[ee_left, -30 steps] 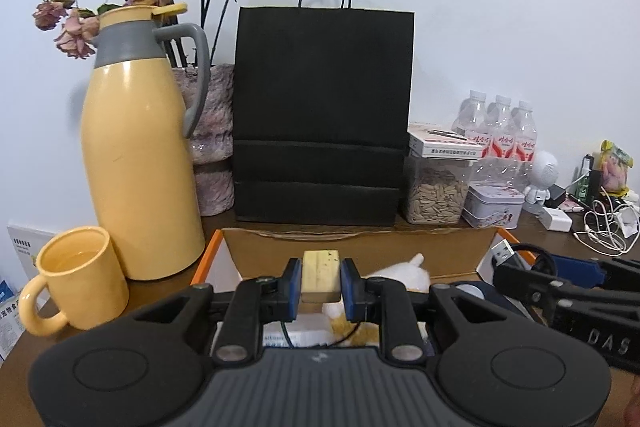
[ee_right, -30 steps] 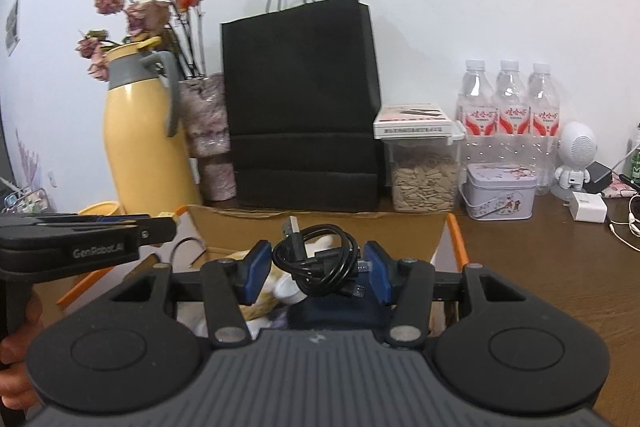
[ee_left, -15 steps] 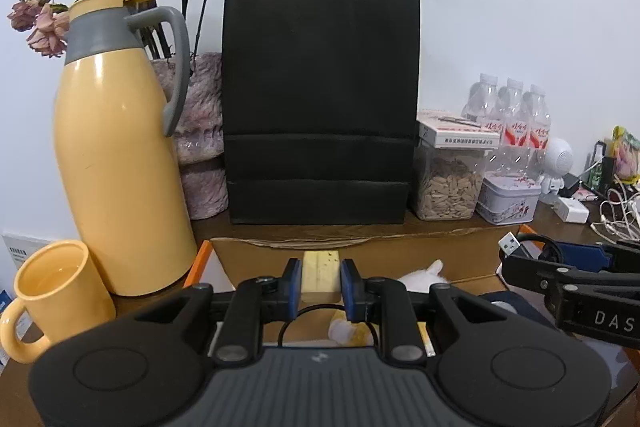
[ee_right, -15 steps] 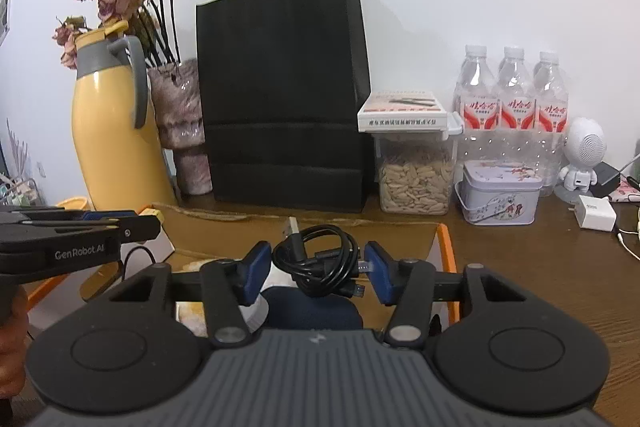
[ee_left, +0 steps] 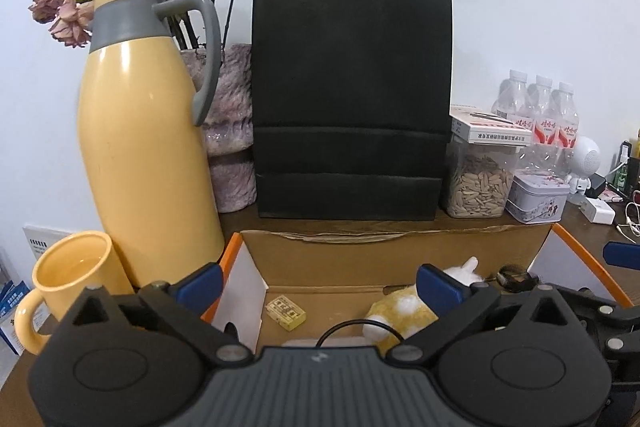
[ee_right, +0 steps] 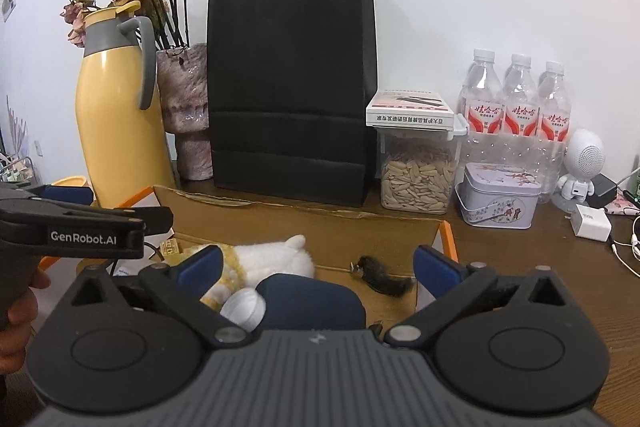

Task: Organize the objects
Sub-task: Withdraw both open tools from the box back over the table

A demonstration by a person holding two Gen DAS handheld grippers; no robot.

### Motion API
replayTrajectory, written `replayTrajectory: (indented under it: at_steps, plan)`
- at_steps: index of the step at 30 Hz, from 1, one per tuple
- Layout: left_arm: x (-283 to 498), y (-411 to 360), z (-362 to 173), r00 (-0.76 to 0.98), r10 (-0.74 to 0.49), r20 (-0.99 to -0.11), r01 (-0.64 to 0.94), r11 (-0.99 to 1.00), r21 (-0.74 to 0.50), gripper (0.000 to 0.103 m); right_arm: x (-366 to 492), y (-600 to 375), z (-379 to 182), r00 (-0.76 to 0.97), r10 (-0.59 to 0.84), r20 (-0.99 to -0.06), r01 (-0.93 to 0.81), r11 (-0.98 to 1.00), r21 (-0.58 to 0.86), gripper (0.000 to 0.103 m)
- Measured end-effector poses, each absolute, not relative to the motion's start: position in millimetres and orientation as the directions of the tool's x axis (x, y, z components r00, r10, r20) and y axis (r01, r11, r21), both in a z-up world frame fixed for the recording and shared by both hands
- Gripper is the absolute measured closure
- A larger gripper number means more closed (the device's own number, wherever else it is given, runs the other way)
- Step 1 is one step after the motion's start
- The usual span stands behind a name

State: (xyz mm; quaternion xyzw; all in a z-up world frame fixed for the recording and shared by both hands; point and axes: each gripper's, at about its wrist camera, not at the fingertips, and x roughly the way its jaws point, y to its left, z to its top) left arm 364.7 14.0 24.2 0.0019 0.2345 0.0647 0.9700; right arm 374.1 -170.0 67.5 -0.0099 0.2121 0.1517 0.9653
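Observation:
An open cardboard box [ee_left: 400, 237] with orange edges lies just ahead of both grippers. My left gripper [ee_left: 320, 283] hangs over its left part, jaws opening wide with nothing between them. A small yellow block [ee_left: 286, 313] lies on the box floor below it, next to a yellow-and-white plush toy [ee_left: 404, 309] and a black cable loop [ee_left: 348, 325]. My right gripper [ee_right: 318, 263] is over the box [ee_right: 280, 207] too, jaws opening and holding nothing. Beneath it lie the plush toy [ee_right: 276, 259], a dark blue object [ee_right: 312, 301] and a dark furry piece [ee_right: 384, 283]. The coiled black cable is out of sight.
Behind the box stand a yellow thermos [ee_left: 148, 155], a yellow mug [ee_left: 72, 279], a vase of dried roses [ee_left: 232, 131] and a black paper bag [ee_left: 352, 107]. To the right are a seed jar [ee_right: 416, 179], a tin [ee_right: 498, 201], water bottles [ee_right: 520, 115] and chargers [ee_right: 592, 223].
Both grippers have opened wide. The yellow block has dropped from the left gripper onto the box floor, and the coiled black cable has left the right gripper's fingers.

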Motion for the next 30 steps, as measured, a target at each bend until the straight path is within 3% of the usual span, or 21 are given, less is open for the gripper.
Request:
replayTrajectory:
  at_steps: [17,30]
  plan:
    - [349.0,9.0,26.5,0.895,0.104,-0.435,-0.103,0.994,0.027,0.0,362.3,-168.2,71.5,0.878,0.278,-0.389,-0.293,0.956,0.021,0.0]
    - [293.2,-1.9,30.5,0.91,0.081,-0.406,-0.087,0.996,0.005,0.0,313.6,-178.2,74.9,0.893,0.263,-0.365,-0.284,0.959,-0.004,0.0]
